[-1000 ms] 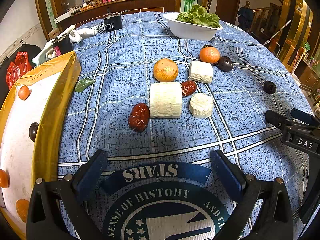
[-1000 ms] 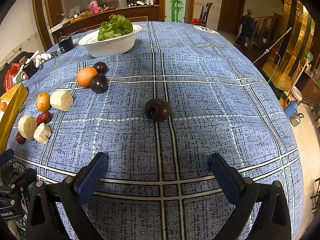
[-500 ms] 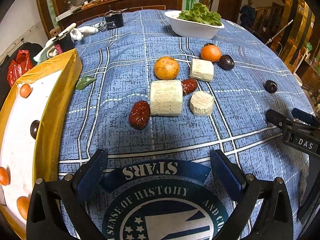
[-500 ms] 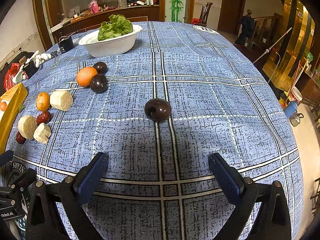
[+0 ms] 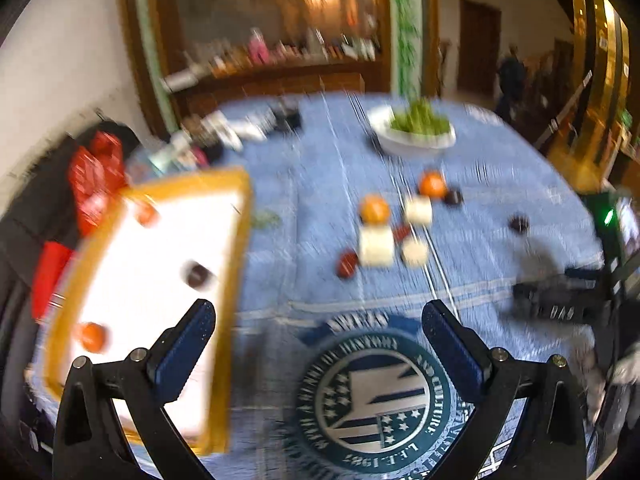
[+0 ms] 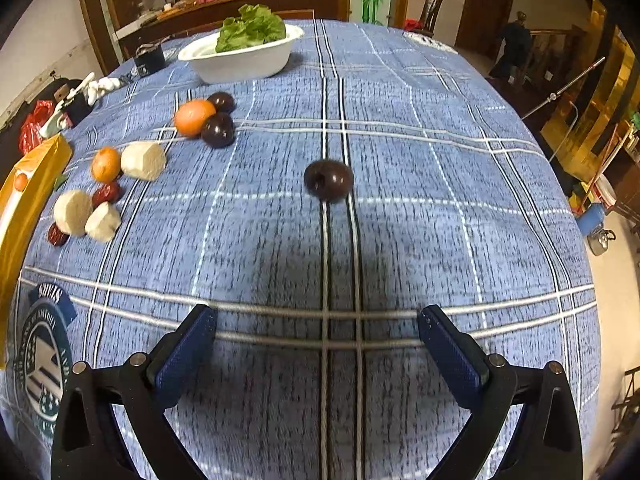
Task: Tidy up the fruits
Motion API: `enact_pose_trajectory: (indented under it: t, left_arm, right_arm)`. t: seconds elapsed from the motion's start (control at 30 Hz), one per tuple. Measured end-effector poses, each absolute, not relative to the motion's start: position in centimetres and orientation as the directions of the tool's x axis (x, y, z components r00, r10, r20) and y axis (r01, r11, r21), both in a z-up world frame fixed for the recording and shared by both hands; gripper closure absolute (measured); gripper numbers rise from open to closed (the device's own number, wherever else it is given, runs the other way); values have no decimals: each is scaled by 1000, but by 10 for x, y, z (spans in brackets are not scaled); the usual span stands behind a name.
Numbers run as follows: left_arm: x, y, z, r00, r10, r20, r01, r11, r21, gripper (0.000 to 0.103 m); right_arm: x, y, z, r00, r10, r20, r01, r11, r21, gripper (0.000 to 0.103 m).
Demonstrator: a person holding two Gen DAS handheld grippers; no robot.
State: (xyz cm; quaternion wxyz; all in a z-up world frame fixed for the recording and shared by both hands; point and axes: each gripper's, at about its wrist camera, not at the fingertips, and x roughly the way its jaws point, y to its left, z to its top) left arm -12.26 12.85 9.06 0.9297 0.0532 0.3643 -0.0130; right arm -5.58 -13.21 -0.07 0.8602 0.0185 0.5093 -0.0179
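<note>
My right gripper fingers apart, empty; dark plum alone at frame centre on blue tablecloth. My left gripper fingers apart, empty; blurred tray at left.

Blue plaid tablecloth (white-striped); dark purple plum.

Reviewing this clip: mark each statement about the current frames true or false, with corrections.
1. The right gripper is open and holds nothing. True.
2. The lone dark plum sits ahead of the right gripper, untouched. True.
3. The white bowl holds oranges. False: it holds green lettuce.
4. The left gripper is shut on a red date. False: it is open and empty.
5. The yellow-rimmed tray already holds some fruit. True.
</note>
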Motion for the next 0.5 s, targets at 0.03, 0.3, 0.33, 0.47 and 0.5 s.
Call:
enact_pose_trajectory:
  t: [0.03, 0.3, 0.33, 0.47, 0.5]
  left_arm:
    - [-131, 130, 102, 764, 27, -644, 48, 994, 98, 0]
    - [-142, 135, 128, 802, 19, -597, 36, 996, 81, 0]
    - [-140, 136, 127, 796, 3, -605, 49, 996, 69, 0]
    - [-136, 133, 121, 777, -10, -629, 71, 995, 72, 0]
    - [-135, 132, 120, 779, -4, -626, 73, 994, 84, 0]
  right_arm:
    - [-58, -131, 0, 473, -17, -881, 56, 998, 11, 0]
    - [-92, -109, 33, 593, -80, -801, 58, 997, -57, 2]
    - [-100, -104, 45, 638, -83, -766, 55, 997, -62, 2]
    - [-112, -96, 67, 718, -77, -692, 52, 997, -57, 1]
    - [-112, -95, 69, 725, -66, -686, 43, 998, -49, 1]
